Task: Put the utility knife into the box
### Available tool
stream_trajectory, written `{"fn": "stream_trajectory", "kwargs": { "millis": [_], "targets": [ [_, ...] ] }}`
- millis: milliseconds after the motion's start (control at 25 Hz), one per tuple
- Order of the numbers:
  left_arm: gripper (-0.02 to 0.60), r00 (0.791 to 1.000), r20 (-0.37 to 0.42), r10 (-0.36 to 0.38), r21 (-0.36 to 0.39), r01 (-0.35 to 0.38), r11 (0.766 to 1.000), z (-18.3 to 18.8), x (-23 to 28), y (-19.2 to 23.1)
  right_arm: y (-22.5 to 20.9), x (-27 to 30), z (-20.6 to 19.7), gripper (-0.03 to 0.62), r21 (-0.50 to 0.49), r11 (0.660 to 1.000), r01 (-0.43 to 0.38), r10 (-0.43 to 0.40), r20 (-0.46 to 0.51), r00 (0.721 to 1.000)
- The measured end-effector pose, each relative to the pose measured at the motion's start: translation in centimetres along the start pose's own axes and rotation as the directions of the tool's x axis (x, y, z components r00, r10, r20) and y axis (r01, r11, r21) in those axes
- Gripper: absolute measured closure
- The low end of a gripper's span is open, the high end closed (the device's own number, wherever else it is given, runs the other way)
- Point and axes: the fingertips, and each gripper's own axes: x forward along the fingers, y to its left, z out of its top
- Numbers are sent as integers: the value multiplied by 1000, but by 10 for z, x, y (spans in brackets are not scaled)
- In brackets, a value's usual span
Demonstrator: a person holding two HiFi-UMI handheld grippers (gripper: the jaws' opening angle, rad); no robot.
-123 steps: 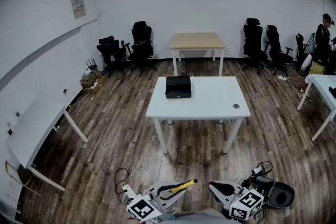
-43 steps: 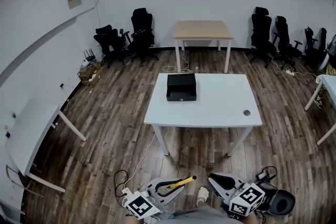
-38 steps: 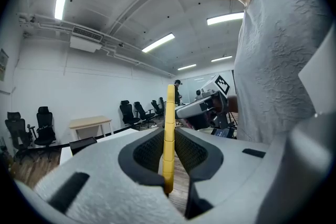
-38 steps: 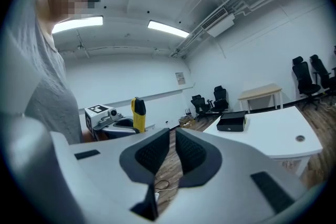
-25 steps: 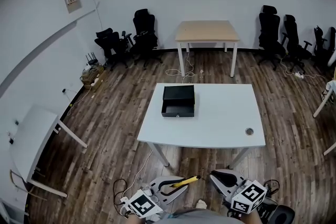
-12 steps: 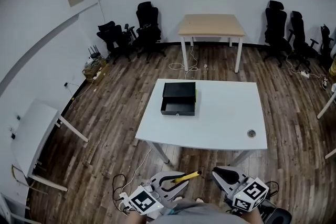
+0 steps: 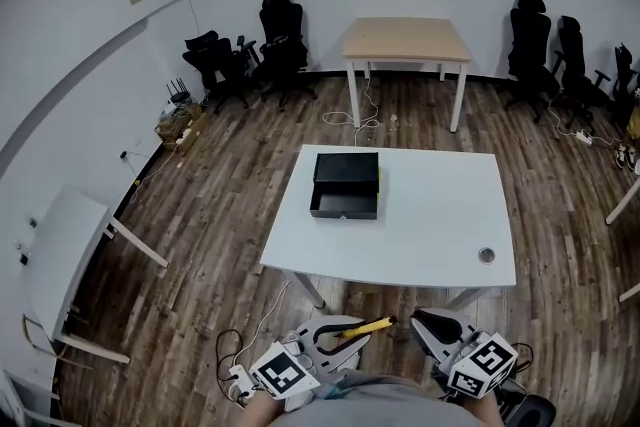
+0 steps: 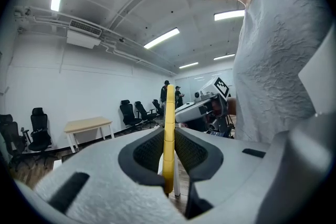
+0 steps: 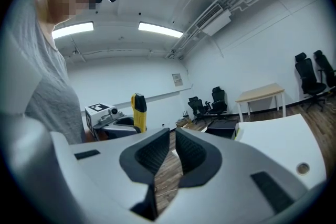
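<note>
Yellow utility knife (image 7: 366,325) is being pinched edge-on between the jaws of the left gripper (image 7: 347,329), its tip sticking out to the right past them. In the left gripper view the jaws are pressing on both flat sides of the knife (image 8: 168,140). The right gripper (image 7: 433,323) is hovering just beside it, jaws nearly together with only a thin slit and nothing between them (image 9: 172,144). Both are hanging over wooden floor (image 7: 220,215), just short of the near edge of the white worktop (image 7: 440,215). The black box (image 7: 345,183) is sitting near the worktop's far left corner, well apart from the knife. Bare surface is lying open to its right and toward the near edge, apart from a small round fitting (image 7: 486,255) near the right corner.
</note>
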Motion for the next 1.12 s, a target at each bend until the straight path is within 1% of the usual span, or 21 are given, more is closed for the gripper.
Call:
{"fn": "stream_trajectory", "kwargs": {
  "millis": [80,160,280,440,600,760,920,1040,1120],
  "targets": [
    [509,1000,20,-7,-19,7,1000,7,1,10,-4,5,4,562,3,1000,19,-19,10,1000],
    [509,999,25,-23,4,22,1000,7,0,18,-7,11,6,560,1,999,35,-35,21,999],
    [509,999,-1,-49,54,49,997,-2,-5,29,-8,19,8,562,1,999,53,-53,26,998],
    [509,998,-7,-60,76,60,995,-6,-6,42,-8,27,12,560,-16,998,56,-55,35,998],
    [509,999,15,-36,29,36,999,3,-8,54,-7,34,17,560,-33,998,59,-57,58,997],
    [509,1000,11,-29,41,29,999,1,-7,67,-8,36,18,562,-38,997,70,-68,65,996],
    [509,999,-39,-19,93,23,995,-12,-7,88,-9,39,17,562,-35,996,79,-77,56,995],
    [509,998,-65,-2,117,10,993,-20,-7,108,-10,41,17,562,-36,996,86,-84,59,995],
    [509,995,-96,8,152,7,988,-29,-7,123,-10,42,18,562,-37,995,92,-90,61,994]
  ]
}}
